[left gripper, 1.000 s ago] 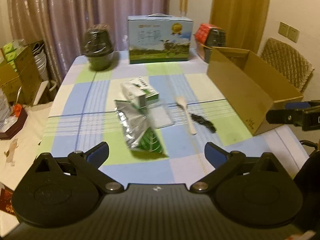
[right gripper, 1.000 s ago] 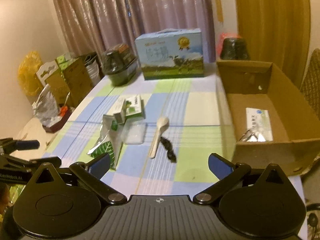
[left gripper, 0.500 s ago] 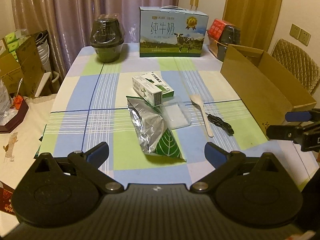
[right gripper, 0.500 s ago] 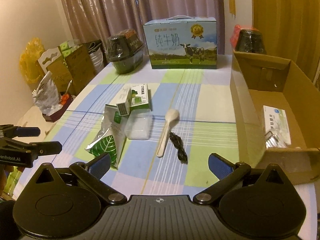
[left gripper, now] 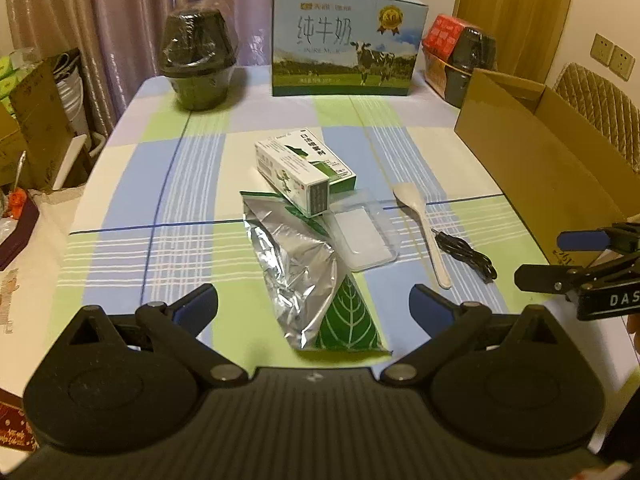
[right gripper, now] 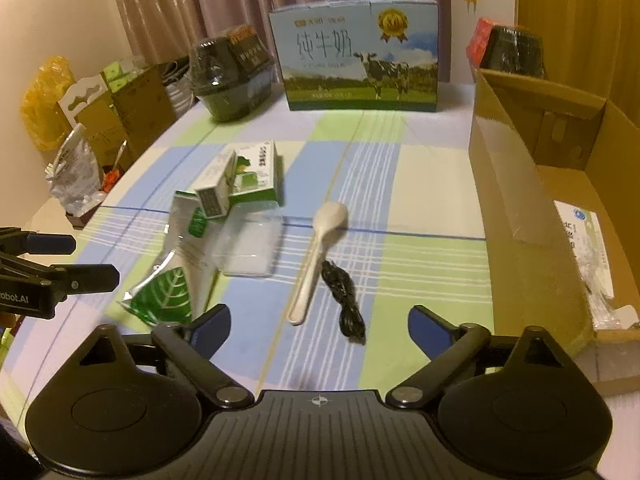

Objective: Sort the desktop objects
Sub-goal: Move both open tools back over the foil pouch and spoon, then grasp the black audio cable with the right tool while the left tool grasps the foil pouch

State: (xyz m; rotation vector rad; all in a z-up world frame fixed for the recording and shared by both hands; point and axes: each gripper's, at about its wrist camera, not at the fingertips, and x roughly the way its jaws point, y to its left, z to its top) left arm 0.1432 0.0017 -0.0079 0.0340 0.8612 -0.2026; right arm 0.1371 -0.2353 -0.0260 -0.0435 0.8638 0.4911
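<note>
— Two hand-held grippers are over the desk (left gripper: 120,184), yes? What does yours on the left do?

— Your left hand-held gripper (left gripper: 314,308) is released, its blue pads wide apart and nothing between them. It hangs above the near end of the silver pouch (left gripper: 304,276) with the green leaf print.

— And the right one?

— Your right hand-held gripper (right gripper: 319,326) has its jaws closing a little, but they grasp nothing; the pads are free. Ahead of it lie the white spoon (right gripper: 318,256) and the black cable (right gripper: 344,304), just beside each other.

— Where are the other things?

— One green-white carton (left gripper: 304,172) rests partly on the pouch, and a clear plastic tray (left gripper: 362,236) lies beside them. At your right stands the cardboard box (right gripper: 508,184), with a white packet (right gripper: 588,248) already inside. The milk box (left gripper: 344,40) stands at the far edge.
</note>
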